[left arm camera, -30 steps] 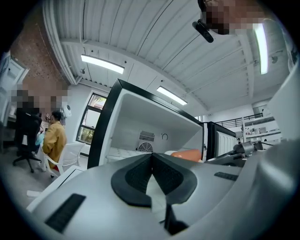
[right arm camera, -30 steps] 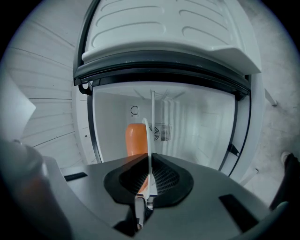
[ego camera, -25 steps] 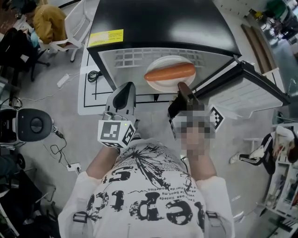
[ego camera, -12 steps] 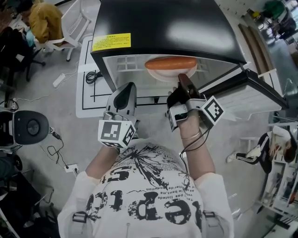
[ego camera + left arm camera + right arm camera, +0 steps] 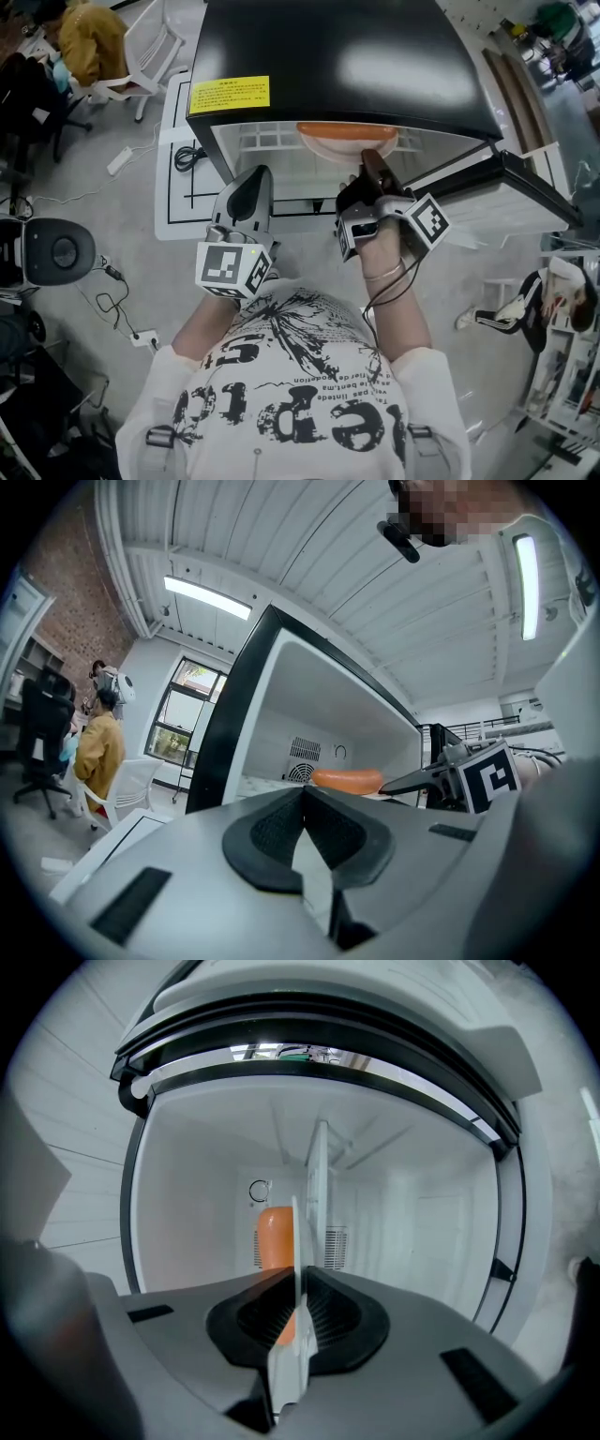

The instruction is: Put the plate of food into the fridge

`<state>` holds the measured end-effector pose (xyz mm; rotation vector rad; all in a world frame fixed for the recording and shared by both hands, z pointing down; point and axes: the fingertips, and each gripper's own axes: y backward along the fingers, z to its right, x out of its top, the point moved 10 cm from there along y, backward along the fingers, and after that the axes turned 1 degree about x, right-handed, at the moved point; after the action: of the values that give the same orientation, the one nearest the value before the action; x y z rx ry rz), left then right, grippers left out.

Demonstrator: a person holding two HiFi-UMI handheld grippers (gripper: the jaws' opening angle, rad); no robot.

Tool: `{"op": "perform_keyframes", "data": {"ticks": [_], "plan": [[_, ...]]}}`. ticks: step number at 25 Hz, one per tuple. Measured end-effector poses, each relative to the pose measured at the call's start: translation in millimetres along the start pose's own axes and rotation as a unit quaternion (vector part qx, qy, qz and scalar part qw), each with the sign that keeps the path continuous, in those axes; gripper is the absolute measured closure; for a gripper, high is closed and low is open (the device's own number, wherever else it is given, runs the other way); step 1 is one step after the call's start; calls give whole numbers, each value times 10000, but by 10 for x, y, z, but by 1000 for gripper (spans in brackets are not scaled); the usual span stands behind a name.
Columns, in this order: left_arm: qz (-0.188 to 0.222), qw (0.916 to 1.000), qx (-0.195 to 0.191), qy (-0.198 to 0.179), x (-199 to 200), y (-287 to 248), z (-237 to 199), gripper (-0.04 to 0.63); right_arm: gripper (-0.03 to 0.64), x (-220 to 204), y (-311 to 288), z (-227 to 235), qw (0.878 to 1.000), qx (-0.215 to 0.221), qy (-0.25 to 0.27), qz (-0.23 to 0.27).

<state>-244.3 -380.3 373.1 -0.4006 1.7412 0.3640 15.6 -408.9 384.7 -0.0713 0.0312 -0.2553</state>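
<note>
1. The right gripper [image 5: 298, 1277] is reaching into the open black-topped fridge with a white lining [image 5: 337, 56]. Its black ribbed fingers [image 5: 336, 1321] are sitting on either side of the rim of the white round plate [image 5: 287, 1372]. The jaws are opening slightly, but the pads are pressing on the thin rim between them.
2. The plate is extending forward from those fingertips, inside the fridge cavity. It is showing edge-on in the right gripper view.
3. The long orange sausage [image 5: 275, 1232] is lying on the plate just beyond the fingertips. In the head view it is lying crosswise ahead of them, partly tucked under the fridge's top edge.
4. The left gripper [image 5: 302, 794] is hanging outside the fridge with its dark fingers [image 5: 272, 832] closed together and gripping nothing. The plate is sitting ahead of its fingertips and off to their right.
5. The white fridge door [image 5: 511, 183] is standing open to the right of the right gripper's fingers.
6. A yellow rectangular label [image 5: 230, 94] is showing on the fridge top, ahead of the left fingertips.
</note>
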Motion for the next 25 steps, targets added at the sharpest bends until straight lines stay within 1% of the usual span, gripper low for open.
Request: {"op": "perform_keyframes", "data": {"ticks": [7,13,19,22,25], "plan": [[-78,10000,12,16,-22,-27,-17,588,580,3,-106,-16,9998,-53,-174,10],[-46,9999,95,21,-41,10,-23,588,581,16,-147,-14,9999,-70,-117,13],[-87,9999,108,43,-54,33,2,588,581,6,-170,-40,9999,65,-123,-70],[-96,9999,64,24,-54,37,42,588,581,10,-168,-53,10000,35,25,-71],[-81,10000,52,17,-48,45,69,588,581,47,-137,-69,9991,-191,384,-34]]}}
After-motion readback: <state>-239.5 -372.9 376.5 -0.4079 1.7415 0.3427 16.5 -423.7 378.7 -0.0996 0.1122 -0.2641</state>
